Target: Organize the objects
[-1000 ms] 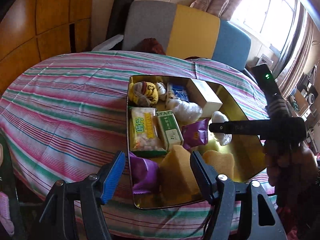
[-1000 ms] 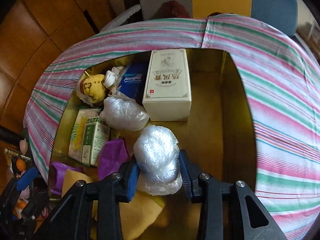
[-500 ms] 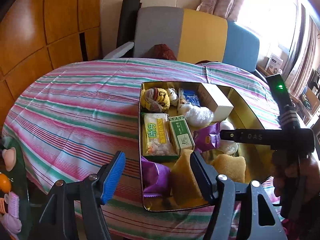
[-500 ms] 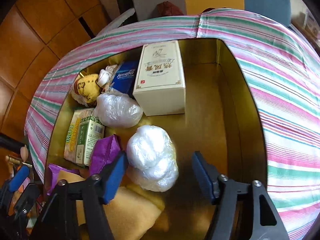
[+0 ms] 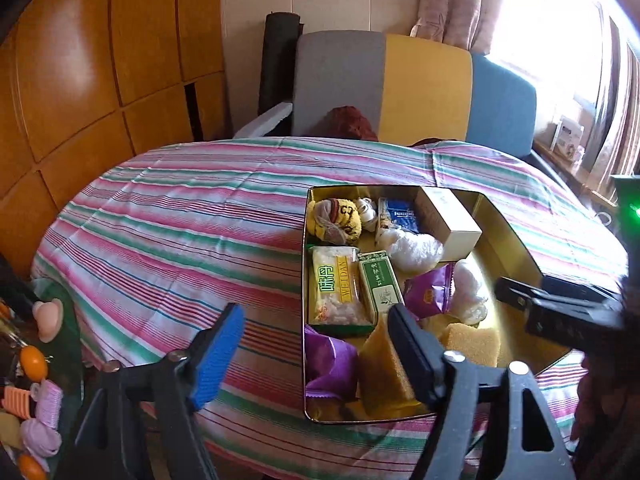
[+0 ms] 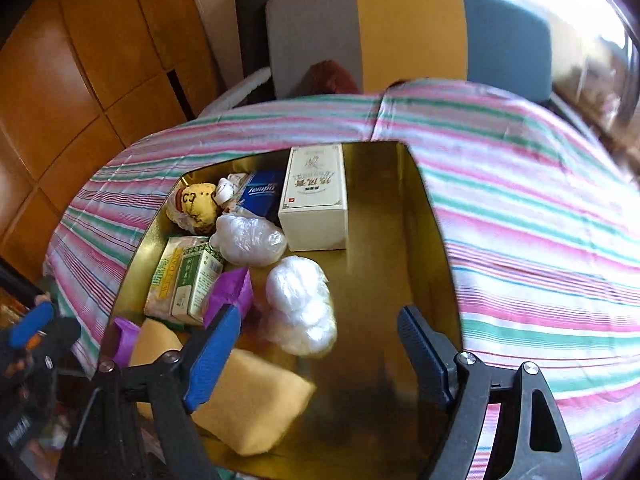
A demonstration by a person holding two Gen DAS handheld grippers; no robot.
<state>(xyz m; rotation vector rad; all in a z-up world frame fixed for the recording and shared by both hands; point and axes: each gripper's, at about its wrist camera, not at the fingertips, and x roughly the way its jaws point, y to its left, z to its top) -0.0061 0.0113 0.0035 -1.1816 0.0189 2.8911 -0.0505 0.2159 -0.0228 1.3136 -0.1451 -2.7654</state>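
- Striped cloth covers the worktop (image 5: pixel 168 216), which carries a gold tin tray (image 6: pixel 430 240) of small goods.
- Right hand-held gripper (image 6: pixel 320 356): jaws have just been opening, now wide apart and empty, above the tray's bare floor.
- White plastic-wrapped bundle (image 6: pixel 300 306) lies free in the tray, just ahead of that gripper, beside a purple packet (image 6: pixel 230 290).
- Left hand-held gripper (image 5: pixel 316 354): jaws have just opened fully, holding nothing, over the tray's near left edge.

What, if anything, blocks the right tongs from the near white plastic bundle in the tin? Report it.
Nothing visible. The right tongs, just opened, stand apart over bare tin floor; the white plastic bundle lies directly ahead.
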